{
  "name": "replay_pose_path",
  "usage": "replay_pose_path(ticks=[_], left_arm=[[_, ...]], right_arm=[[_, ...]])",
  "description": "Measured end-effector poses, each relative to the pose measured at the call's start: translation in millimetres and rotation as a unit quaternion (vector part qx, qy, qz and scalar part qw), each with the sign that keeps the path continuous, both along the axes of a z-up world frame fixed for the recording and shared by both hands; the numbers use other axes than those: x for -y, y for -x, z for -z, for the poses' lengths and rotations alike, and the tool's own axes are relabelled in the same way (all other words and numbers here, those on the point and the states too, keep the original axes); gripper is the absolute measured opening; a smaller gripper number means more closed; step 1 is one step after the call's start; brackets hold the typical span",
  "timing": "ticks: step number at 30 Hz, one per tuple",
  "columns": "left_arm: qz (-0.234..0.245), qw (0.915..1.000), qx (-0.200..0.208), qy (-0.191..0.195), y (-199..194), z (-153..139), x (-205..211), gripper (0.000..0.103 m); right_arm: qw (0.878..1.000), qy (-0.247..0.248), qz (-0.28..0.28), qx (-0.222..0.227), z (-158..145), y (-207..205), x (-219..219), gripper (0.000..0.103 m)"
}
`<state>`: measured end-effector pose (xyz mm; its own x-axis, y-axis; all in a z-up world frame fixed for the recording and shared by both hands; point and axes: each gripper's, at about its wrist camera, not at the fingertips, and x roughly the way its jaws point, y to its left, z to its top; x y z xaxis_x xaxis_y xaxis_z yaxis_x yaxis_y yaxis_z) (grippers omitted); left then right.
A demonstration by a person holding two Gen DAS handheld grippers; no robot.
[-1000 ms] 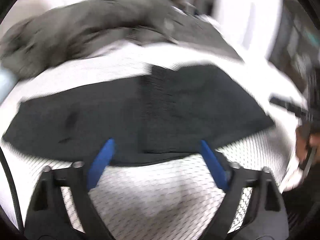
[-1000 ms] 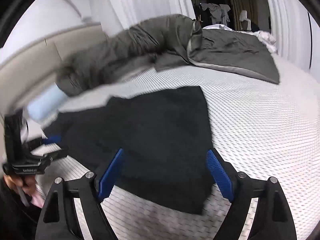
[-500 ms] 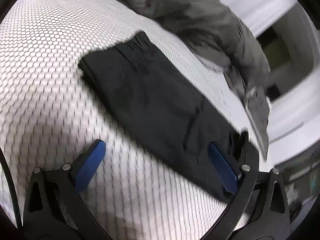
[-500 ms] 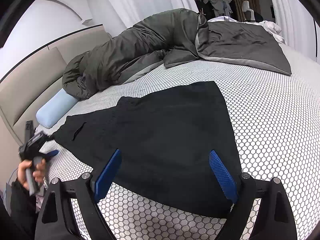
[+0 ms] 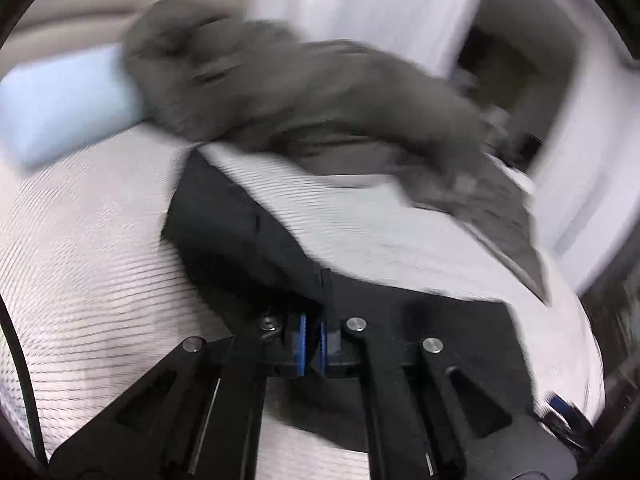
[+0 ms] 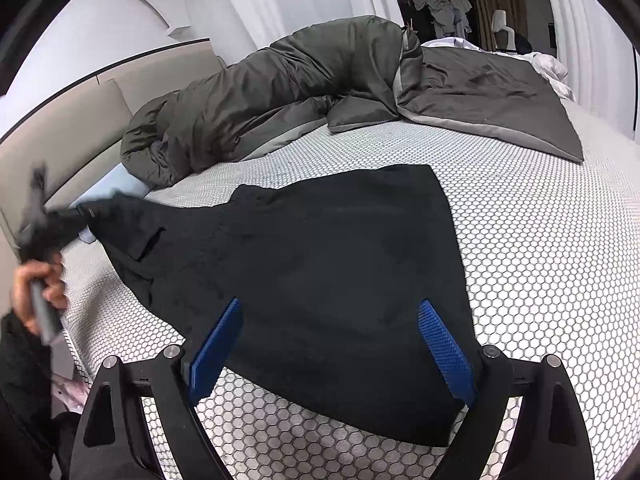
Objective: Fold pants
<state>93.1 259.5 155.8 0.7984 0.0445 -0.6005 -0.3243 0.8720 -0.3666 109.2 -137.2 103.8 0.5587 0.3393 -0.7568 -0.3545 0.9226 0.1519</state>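
Black pants (image 6: 320,264) lie spread flat on the honeycomb-patterned mattress (image 6: 540,240). My right gripper (image 6: 330,306) hovers open over their near edge, a blue pad on either side and nothing pinched. In the left wrist view my left gripper (image 5: 313,338) has its jaws closing tight, with the blue pads pressed on a fold of the pants (image 5: 240,232). That end is pulled up off the bed. The right wrist view shows the same left gripper (image 6: 76,216), blurred, at the far left with a corner of the pants, held by a hand (image 6: 38,292).
A bulky grey duvet (image 6: 280,92) is bunched along the far side of the bed. A light blue pillow (image 6: 116,188) rests against the beige headboard (image 6: 80,128). Bare mattress lies to the right of the pants. Clothes hang in the dark doorway behind.
My left gripper went from open above the pants to shut on their end and swung up with the cloth. The right gripper stayed open in nearly the same place.
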Motion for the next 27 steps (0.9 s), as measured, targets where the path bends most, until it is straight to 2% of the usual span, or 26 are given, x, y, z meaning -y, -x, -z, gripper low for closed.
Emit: replay_pose_path(ticks=[1, 2, 4, 6, 7, 8, 10, 12, 13, 15, 17, 19, 21, 24, 27], left_arm=[[0.029, 0.9996, 0.008, -0.003, -8.8, -9.2, 22.3, 0.002], [0.075, 0.9969, 0.022, -0.002, -17.6, -21.2, 56.6, 0.002], [0.138, 0.9897, 0.035, 0.014, -35.3, -28.6, 104.5, 0.003], [0.241, 0.9685, 0.033, 0.053, -51.0, -25.7, 162.6, 0.02], [0.272, 0.96, 0.025, 0.063, -56.3, -23.0, 178.0, 0.05], [0.316, 0.9465, 0.001, 0.067, -60.8, -16.4, 203.0, 0.071], [0.34, 0.9392, 0.011, 0.046, -52.9, -13.7, 219.6, 0.072], [0.35, 0.9362, 0.029, 0.02, -38.7, -15.1, 217.9, 0.078], [0.344, 0.9381, 0.034, 0.014, -31.6, -16.2, 209.7, 0.084], [0.325, 0.9445, 0.049, 0.01, -21.2, -15.5, 191.7, 0.087], [0.271, 0.9614, 0.049, -0.008, -18.4, -7.2, 162.7, 0.095], [0.218, 0.9752, 0.035, -0.02, -21.8, 11.8, 141.4, 0.095], [0.171, 0.9849, 0.01, -0.024, -29.9, 38.0, 120.7, 0.095], [0.13, 0.9907, -0.04, -0.002, -40.4, 79.0, 88.7, 0.091], [0.121, 0.9908, -0.059, 0.012, -47.9, 97.0, 76.4, 0.091]], right_arm=[[1.0, 0.001, 0.003, 0.0, -0.3, -0.8, 2.6, 0.091], [1.0, 0.001, 0.006, 0.002, -0.7, -1.4, 5.1, 0.091], [1.0, 0.002, 0.021, 0.004, -1.8, -4.2, 14.1, 0.091], [0.999, 0.001, 0.038, 0.006, -2.8, -6.8, 25.1, 0.091], [0.999, 0.002, 0.049, 0.006, -3.3, -8.5, 32.3, 0.091], [0.998, 0.004, 0.058, 0.006, -4.0, -9.3, 39.0, 0.091], [0.996, 0.013, 0.085, 0.005, -4.5, -12.1, 54.8, 0.091], [0.994, 0.017, 0.107, 0.004, -4.5, -14.3, 68.0, 0.091], [0.993, 0.012, 0.115, -0.002, -4.1, -15.6, 73.1, 0.091], [0.992, 0.004, 0.126, -0.008, -3.5, -17.5, 79.1, 0.091], [0.993, -0.005, 0.12, -0.015, -2.2, -18.1, 78.7, 0.091], [0.994, -0.008, 0.106, -0.019, -0.5, -18.5, 72.7, 0.091], [0.995, -0.019, 0.091, -0.027, 1.3, -18.9, 66.0, 0.091], [0.996, -0.056, 0.057, -0.046, 3.7, -18.0, 54.3, 0.086], [0.992, -0.094, 0.033, -0.074, 10.3, -22.5, 43.6, 0.078]])
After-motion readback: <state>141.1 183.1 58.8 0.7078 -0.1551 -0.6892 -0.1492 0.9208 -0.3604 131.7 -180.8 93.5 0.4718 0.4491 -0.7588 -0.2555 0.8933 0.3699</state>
